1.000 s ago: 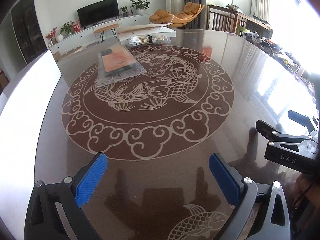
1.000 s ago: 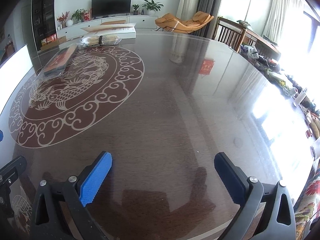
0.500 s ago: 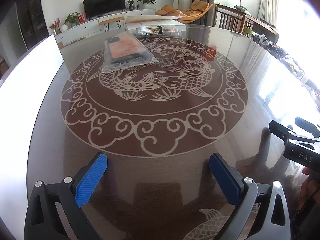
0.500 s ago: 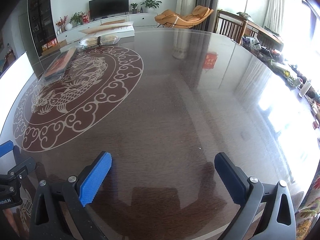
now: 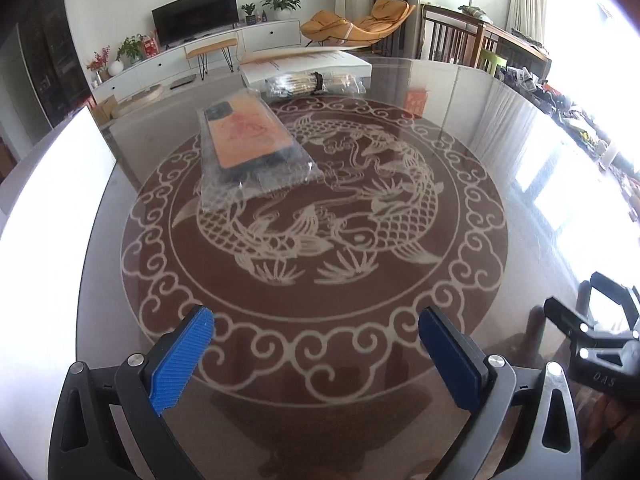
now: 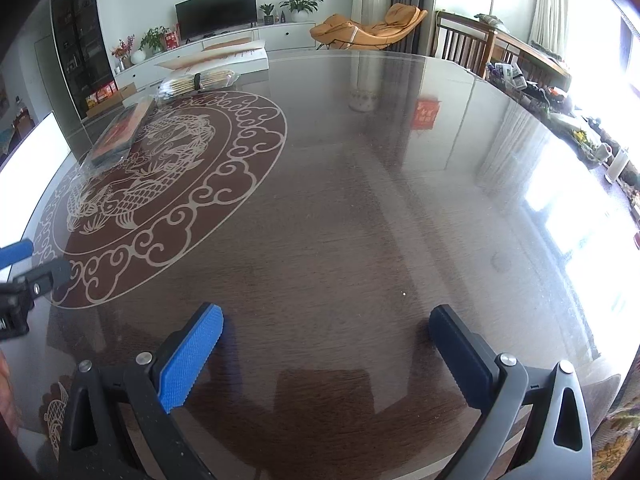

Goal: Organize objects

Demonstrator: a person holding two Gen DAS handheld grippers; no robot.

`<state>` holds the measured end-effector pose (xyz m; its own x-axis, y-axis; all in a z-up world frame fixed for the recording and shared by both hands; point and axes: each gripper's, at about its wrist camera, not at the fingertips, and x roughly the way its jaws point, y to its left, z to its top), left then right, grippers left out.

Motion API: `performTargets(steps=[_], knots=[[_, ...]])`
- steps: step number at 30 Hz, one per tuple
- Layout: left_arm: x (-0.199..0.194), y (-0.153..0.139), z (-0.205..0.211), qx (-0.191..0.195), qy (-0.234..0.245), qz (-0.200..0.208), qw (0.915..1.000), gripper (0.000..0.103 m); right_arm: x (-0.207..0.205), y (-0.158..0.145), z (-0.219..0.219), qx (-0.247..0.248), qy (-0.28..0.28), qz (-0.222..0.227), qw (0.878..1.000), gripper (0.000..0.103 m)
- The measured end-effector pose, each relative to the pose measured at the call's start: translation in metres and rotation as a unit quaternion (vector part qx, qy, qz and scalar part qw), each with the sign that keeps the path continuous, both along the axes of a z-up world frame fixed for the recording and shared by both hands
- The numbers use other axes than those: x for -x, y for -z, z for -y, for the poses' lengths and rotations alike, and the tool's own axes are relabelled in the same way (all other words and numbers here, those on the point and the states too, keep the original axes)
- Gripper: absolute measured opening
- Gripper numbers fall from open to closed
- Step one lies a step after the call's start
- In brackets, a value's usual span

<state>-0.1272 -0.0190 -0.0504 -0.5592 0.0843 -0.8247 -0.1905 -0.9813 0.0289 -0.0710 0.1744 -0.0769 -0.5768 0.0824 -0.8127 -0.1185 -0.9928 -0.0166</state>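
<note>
An orange phone case in a clear plastic bag [image 5: 250, 148] lies on the round glass table [image 5: 520, 160], on the far left of the fish medallion; it also shows in the right wrist view [image 6: 120, 134]. Behind it lies a bagged bundle of sticks with a black band [image 5: 316, 83], also in the right wrist view [image 6: 198, 82]. A flat white box [image 5: 308, 64] sits at the table's far edge. My left gripper [image 5: 316, 344] is open and empty, well short of the phone case. My right gripper [image 6: 326, 344] is open and empty over bare table.
The other gripper shows at the right edge of the left wrist view [image 5: 600, 332] and at the left edge of the right wrist view [image 6: 24, 280]. A white panel [image 5: 44, 184] stands along the table's left side. Chairs [image 6: 464, 46] and clutter [image 6: 560, 108] stand beyond the right rim.
My left gripper has moved forward over the medallion towards the phone case. My right gripper has shifted forward slightly. Both stay open.
</note>
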Motion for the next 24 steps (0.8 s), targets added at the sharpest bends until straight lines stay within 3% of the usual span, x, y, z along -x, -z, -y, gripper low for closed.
performTargets(steps=[5, 11, 17, 21, 22, 23, 24], knots=[[0.087, -0.021, 0.006, -0.001, -0.011, -0.001, 0.9999, 0.103, 0.0, 0.0, -0.001, 0.0, 0.0, 0.0, 1.0, 0.103], [0.178, 0.002, 0.026, -0.029, -0.056, 0.063, 0.9961, 0.103, 0.0, 0.0, 0.0, 0.0, 0.0, 0.0, 1.0, 0.103], [0.216, 0.025, 0.043, -0.03, -0.111, 0.088, 0.9894, 0.103, 0.001, 0.0, 0.0, 0.0, -0.001, 0.0, 1.0, 0.103], [0.217, 0.029, 0.051, -0.008, -0.117, 0.073, 0.9904, 0.103, 0.001, 0.0, 0.002, 0.0, -0.002, 0.001, 1.0, 0.103], [0.212, 0.028, 0.054, -0.008, -0.118, 0.064, 0.9909, 0.101, 0.001, 0.0, 0.003, 0.0, -0.002, 0.001, 1.0, 0.103], [0.204, 0.024, 0.057, -0.009, -0.12, 0.045, 0.9917, 0.084, 0.001, 0.0, 0.003, 0.0, -0.002, 0.001, 1.0, 0.103], [0.196, 0.023, 0.06, -0.01, -0.122, 0.032, 0.992, 0.075, 0.002, 0.0, 0.003, 0.001, -0.002, 0.001, 1.0, 0.103]])
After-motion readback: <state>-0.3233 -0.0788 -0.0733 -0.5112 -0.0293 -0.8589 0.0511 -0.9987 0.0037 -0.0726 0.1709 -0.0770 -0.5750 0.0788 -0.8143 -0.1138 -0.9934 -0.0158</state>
